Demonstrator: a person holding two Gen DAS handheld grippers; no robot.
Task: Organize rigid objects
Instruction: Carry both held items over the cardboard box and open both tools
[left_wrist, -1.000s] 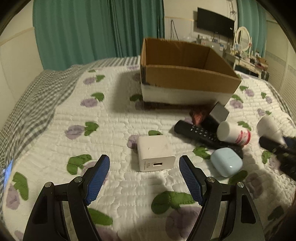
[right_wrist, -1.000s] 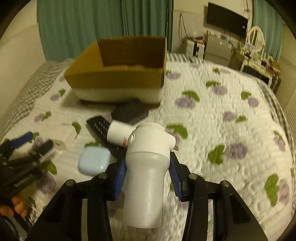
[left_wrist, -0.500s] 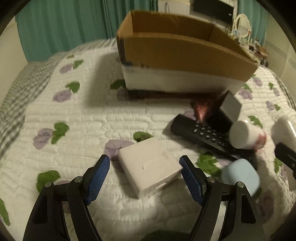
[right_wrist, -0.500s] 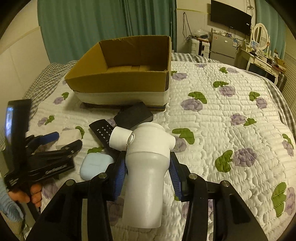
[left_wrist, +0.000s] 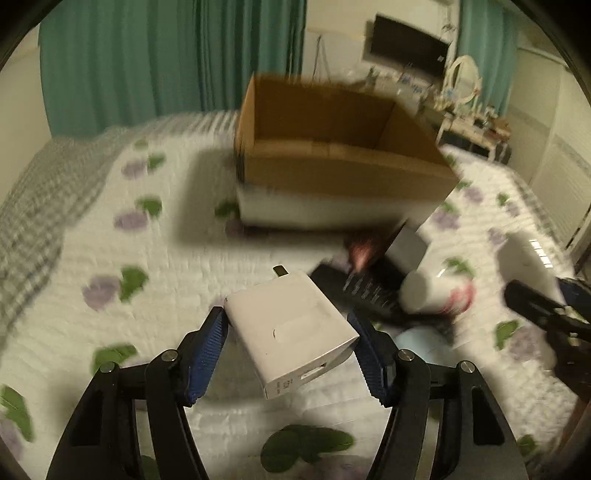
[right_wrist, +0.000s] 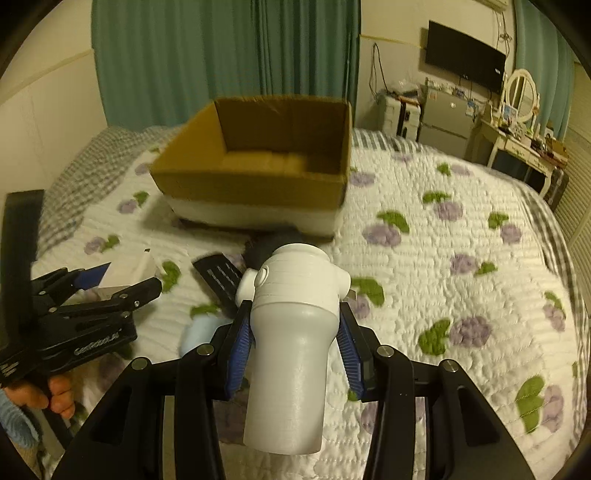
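Observation:
My left gripper (left_wrist: 290, 354) is shut on a white USB charger block (left_wrist: 291, 328) and holds it above the quilt. My right gripper (right_wrist: 295, 345) is shut on a white plastic bottle-shaped device (right_wrist: 291, 343), lifted off the bed. An open cardboard box (left_wrist: 332, 147) stands ahead, also in the right wrist view (right_wrist: 255, 177). A black remote (left_wrist: 365, 295), a white pill bottle (left_wrist: 432, 295), a pale blue earbud case (right_wrist: 197, 332) and a dark flat box (left_wrist: 406, 243) lie on the quilt in front of the cardboard box.
The floral quilted bed (right_wrist: 443, 258) stretches right and front. Green curtains (right_wrist: 221, 55) hang behind. A dresser with a mirror (right_wrist: 517, 110) and a wall TV (right_wrist: 465, 62) stand at the far right. The left gripper's body (right_wrist: 74, 321) shows at left.
My left gripper has closed on the charger block and lifted it off the quilt. My right gripper has risen with the white device, nearer the box.

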